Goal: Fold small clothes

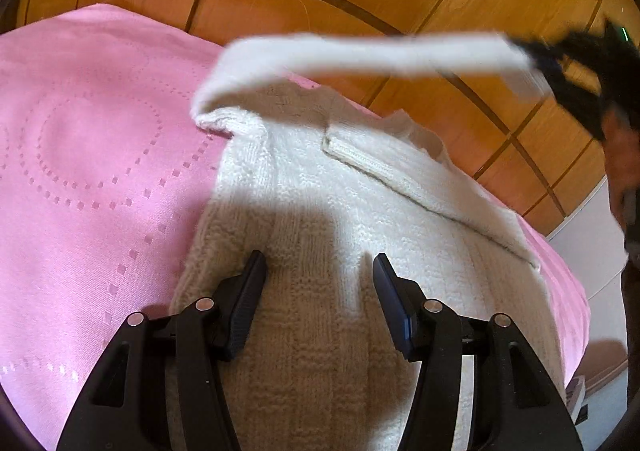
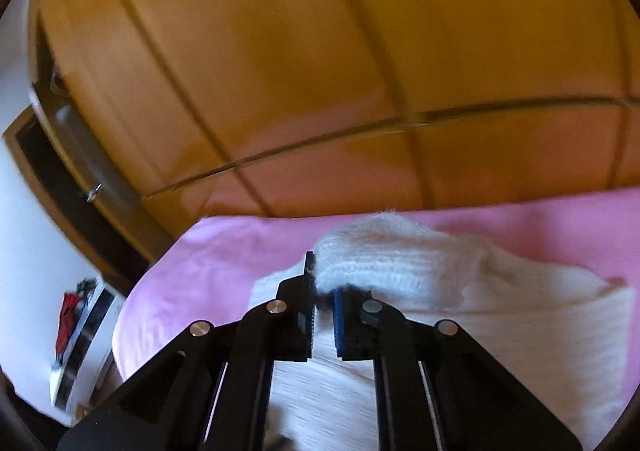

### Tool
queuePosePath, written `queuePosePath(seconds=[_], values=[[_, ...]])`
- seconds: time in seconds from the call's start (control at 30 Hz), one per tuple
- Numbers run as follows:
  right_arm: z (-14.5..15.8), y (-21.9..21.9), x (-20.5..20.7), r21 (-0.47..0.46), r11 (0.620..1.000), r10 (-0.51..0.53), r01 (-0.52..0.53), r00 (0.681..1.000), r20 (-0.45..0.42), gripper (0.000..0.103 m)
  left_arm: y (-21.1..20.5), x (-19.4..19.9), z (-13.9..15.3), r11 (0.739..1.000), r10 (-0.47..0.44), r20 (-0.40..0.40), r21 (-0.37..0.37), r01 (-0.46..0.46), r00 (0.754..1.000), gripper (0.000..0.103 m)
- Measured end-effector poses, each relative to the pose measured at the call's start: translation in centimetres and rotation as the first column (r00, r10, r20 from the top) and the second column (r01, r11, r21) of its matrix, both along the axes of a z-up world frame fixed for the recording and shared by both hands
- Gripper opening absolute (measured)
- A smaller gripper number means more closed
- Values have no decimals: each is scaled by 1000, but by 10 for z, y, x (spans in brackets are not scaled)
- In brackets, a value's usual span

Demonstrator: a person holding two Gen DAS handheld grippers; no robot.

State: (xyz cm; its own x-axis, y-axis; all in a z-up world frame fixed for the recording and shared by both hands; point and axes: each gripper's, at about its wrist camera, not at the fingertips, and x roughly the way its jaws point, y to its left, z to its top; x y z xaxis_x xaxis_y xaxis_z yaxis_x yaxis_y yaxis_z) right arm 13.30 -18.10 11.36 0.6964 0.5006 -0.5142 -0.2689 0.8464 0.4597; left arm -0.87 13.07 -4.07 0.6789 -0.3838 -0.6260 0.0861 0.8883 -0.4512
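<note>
Cream knit sweater (image 1: 320, 219) is laid flat on the pink bedspread (image 1: 80, 171). Its sleeve (image 1: 360, 51) is pinched at the cuff by the right gripper (image 2: 322, 303), long axis stretched across the body. Left gripper (image 1: 320, 291) fingers are spread, empty, over the hem.

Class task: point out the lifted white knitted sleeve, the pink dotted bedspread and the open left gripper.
lifted white knitted sleeve (image 1: 360, 55), left wrist view, mid-sleeve.
pink dotted bedspread (image 1: 92, 155), left wrist view, bare patterned area.
left gripper (image 1: 320, 283), left wrist view, midway between fingertips.
</note>
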Motion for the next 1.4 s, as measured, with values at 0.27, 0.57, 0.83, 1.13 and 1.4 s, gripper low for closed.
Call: queuePosePath(seconds=[0.27,0.57,0.83,1.13,1.4], values=[[-102,-123,-29,5,971,-232,239,949,-213,6,-10,7,-3,999,3,-7,44,-3,1000,55],[-146,-162,-47,167,931,-262,325,912,-316,31,-21,22,8,997,-14,-68,78,20,998,63],[-138,-179,-44,263,875,-310,408,886,-344,49,-26,89,28,996,2,-78,-85,-9,997,73],[-101,-172,-33,152,923,-328,353,929,-170,6,3,123,4,982,155,-205,-71,-173,966,27],[-136,-157,-32,-136,921,-387,366,900,-200,19,13,93,19,996,89,-205,-14,-93,975,21]])
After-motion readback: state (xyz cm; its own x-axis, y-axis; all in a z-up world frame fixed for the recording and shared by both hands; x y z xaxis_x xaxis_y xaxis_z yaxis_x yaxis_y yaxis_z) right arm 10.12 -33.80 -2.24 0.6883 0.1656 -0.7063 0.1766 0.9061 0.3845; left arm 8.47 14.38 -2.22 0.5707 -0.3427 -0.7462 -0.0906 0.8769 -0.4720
